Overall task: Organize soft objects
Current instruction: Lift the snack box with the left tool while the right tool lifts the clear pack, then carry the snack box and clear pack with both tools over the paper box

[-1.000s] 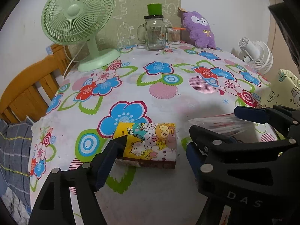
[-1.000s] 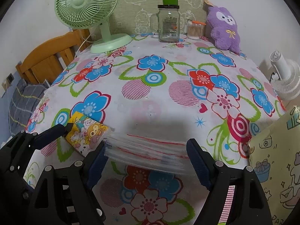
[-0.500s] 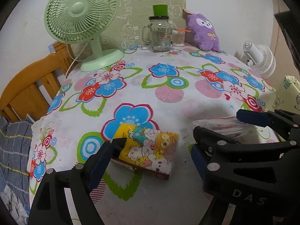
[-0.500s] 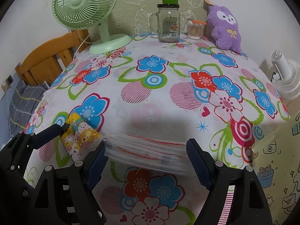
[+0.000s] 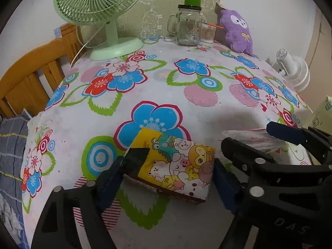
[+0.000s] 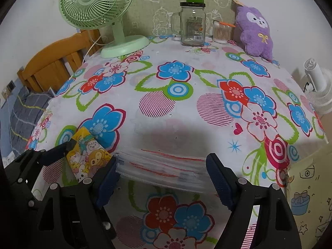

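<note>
the left claw (image 5: 174, 170) has closed in on the tissue pack (image 5: 176, 166) and now pinches it; the right claw (image 6: 161, 172) clasps the plastic bags (image 6: 161, 164), both ready to lift.

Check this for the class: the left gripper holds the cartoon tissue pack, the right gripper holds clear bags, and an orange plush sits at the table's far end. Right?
Not quite: the plush is purple, as the right wrist view shows. The left gripper does hold the tissue pack, and the right gripper the clear bags.
</note>
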Demonstrator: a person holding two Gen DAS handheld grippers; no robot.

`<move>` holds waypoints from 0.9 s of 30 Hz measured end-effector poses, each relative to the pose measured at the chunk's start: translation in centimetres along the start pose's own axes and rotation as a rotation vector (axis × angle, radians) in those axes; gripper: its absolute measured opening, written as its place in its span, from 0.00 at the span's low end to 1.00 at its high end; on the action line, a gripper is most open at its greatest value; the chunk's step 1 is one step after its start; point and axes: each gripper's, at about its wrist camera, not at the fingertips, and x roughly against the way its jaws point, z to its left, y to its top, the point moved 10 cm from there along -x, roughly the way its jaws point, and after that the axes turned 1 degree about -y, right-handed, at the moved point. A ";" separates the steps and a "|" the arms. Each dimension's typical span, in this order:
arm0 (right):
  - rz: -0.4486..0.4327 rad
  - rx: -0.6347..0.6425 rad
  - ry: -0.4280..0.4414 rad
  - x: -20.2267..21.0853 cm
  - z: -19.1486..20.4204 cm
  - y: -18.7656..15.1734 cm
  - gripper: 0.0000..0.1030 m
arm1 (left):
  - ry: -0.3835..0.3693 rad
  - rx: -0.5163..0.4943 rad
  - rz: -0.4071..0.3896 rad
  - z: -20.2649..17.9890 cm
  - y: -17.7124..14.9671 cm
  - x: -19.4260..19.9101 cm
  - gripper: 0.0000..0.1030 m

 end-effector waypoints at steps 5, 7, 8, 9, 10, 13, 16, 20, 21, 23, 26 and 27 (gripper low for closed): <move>0.000 0.003 -0.002 0.2 0.0 0.0 0.80 | 0.006 -0.027 -0.010 -0.4 0.0 0.5 0.77; -0.002 0.001 -0.001 0.3 0.0 0.0 0.80 | 0.015 -0.041 -0.024 -0.6 0.2 0.9 0.77; -0.006 0.003 -0.001 0.6 -0.1 0.0 0.80 | 0.022 -0.048 -0.034 -0.8 0.3 1.3 0.77; -0.008 0.004 -0.001 0.7 -0.1 -0.1 0.80 | 0.028 -0.055 -0.042 -0.9 0.3 1.6 0.77; -0.014 0.002 0.000 1.0 -0.1 -0.1 0.80 | 0.031 -0.058 -0.048 -1.1 0.4 1.8 0.77; -0.029 0.003 -0.001 1.9 -0.3 0.0 0.80 | 0.036 -0.060 -0.064 -1.5 0.6 2.7 0.77; -0.047 0.003 0.000 3.0 -0.6 -0.1 0.80 | 0.042 -0.058 -0.073 -2.1 0.6 3.5 0.77; -0.074 0.006 -0.002 4.5 -1.0 -0.2 0.80 | 0.058 -0.062 -0.108 -3.1 0.7 4.9 0.77; -0.081 0.008 -0.003 4.9 -1.2 -0.2 0.80 | 0.060 -0.061 -0.115 -3.4 0.7 5.2 0.77; -0.102 0.013 -0.009 5.9 -1.5 -0.2 0.80 | 0.060 -0.057 -0.130 -3.9 0.8 5.9 0.77; -0.125 0.015 -0.008 7.1 -1.9 -0.2 0.80 | 0.064 -0.048 -0.152 -4.6 0.9 7.0 0.77; -0.133 0.016 -0.007 7.6 -2.1 -0.2 0.80 | 0.064 -0.047 -0.161 -4.9 1.0 7.4 0.77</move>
